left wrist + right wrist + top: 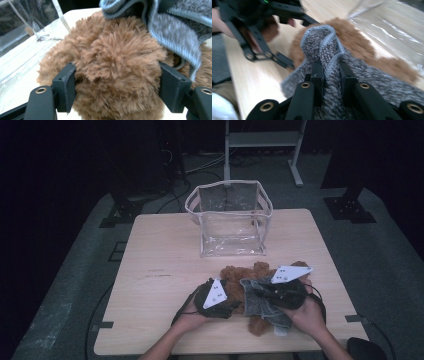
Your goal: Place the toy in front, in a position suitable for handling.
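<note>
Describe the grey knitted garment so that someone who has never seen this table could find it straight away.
On the wooden table, in front of the clear bag, lies a brown plush toy. The grey knitted garment is draped over it, pinched by the right tongs; it is the only grey, flat-knit thing against the shaggy brown fur.

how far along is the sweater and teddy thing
Done: nothing finished; the clear bag stands apart from the toy. In hand: the right gripper pinches the grey knit garment, the left gripper straddles the brown teddy bear. Left: working the garment, which lies bunched over the bear.
</note>
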